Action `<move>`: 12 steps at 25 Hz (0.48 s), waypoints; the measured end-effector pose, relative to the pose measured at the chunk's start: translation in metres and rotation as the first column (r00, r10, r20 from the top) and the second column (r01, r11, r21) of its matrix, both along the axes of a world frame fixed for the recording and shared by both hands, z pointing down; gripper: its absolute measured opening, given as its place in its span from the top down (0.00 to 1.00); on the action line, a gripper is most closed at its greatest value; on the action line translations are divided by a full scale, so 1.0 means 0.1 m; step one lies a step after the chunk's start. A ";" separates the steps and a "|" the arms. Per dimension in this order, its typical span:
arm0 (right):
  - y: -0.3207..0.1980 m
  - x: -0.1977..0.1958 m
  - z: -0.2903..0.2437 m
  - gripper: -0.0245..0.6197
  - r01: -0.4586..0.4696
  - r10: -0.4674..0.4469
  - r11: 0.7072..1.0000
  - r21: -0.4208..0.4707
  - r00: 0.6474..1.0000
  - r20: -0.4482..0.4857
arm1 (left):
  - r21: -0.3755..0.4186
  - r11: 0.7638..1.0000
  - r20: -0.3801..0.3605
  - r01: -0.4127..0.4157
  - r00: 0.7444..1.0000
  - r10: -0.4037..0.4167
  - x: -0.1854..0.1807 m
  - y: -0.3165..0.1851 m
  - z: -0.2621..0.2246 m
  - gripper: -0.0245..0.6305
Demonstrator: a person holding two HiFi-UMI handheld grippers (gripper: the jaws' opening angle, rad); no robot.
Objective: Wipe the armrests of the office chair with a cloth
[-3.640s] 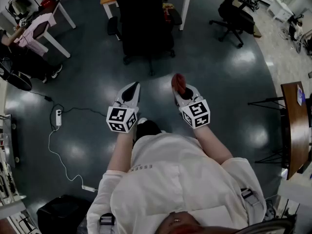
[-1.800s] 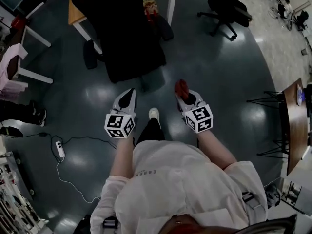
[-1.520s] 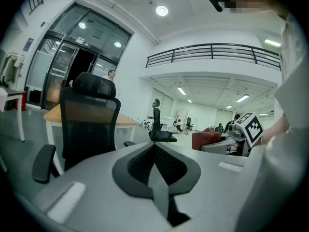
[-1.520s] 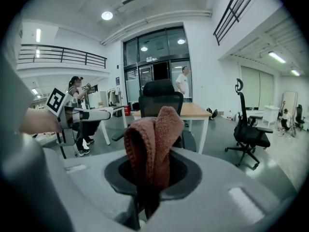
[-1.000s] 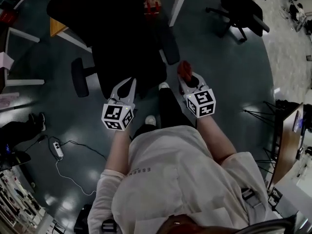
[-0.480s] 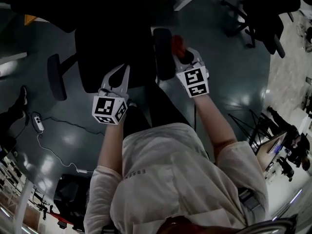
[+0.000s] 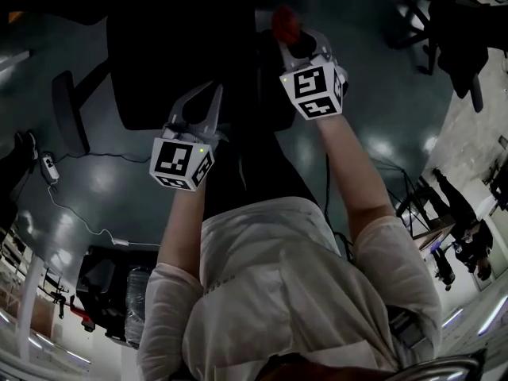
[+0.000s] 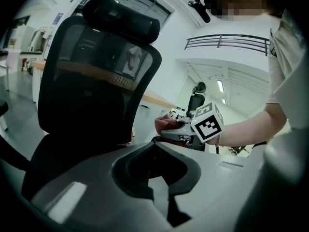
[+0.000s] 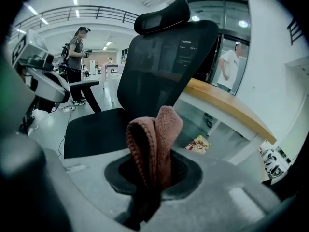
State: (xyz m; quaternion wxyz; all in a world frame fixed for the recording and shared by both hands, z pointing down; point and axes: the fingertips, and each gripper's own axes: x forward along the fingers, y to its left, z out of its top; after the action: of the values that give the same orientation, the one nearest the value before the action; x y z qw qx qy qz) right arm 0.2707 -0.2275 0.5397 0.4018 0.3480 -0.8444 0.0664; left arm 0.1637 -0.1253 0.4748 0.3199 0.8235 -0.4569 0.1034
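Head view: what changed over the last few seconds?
The person walked up to the chair: it went from far ahead to right under the grippers. The right gripper stretched forward along the seat's right side, carrying the cloth; the left gripper now hangs over the seat. Unchanged: cloth clamped in the right gripper, left gripper empty.

Rust-red cloth, black office chair, grey-blue floor
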 end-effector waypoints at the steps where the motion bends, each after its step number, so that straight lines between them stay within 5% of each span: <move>1: 0.00 -0.03 0.03 0.89 0.004 -0.004 1.000 -0.005 1.000 0.000 | -0.006 1.000 -0.002 -0.001 1.000 0.001 0.00 0.01 0.02 0.94; 12: 0.19 -0.24 0.02 0.88 0.052 -0.051 0.998 -0.036 0.998 0.030 | -0.065 0.997 0.003 -0.035 0.999 0.035 -0.09 0.26 0.19 0.94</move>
State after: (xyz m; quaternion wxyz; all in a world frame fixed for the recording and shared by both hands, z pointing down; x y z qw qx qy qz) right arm 0.2463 -0.2083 0.5422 0.3973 0.3175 -0.8576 0.0768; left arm 0.1548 -0.0992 0.4934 0.3435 0.8204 -0.4396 0.1254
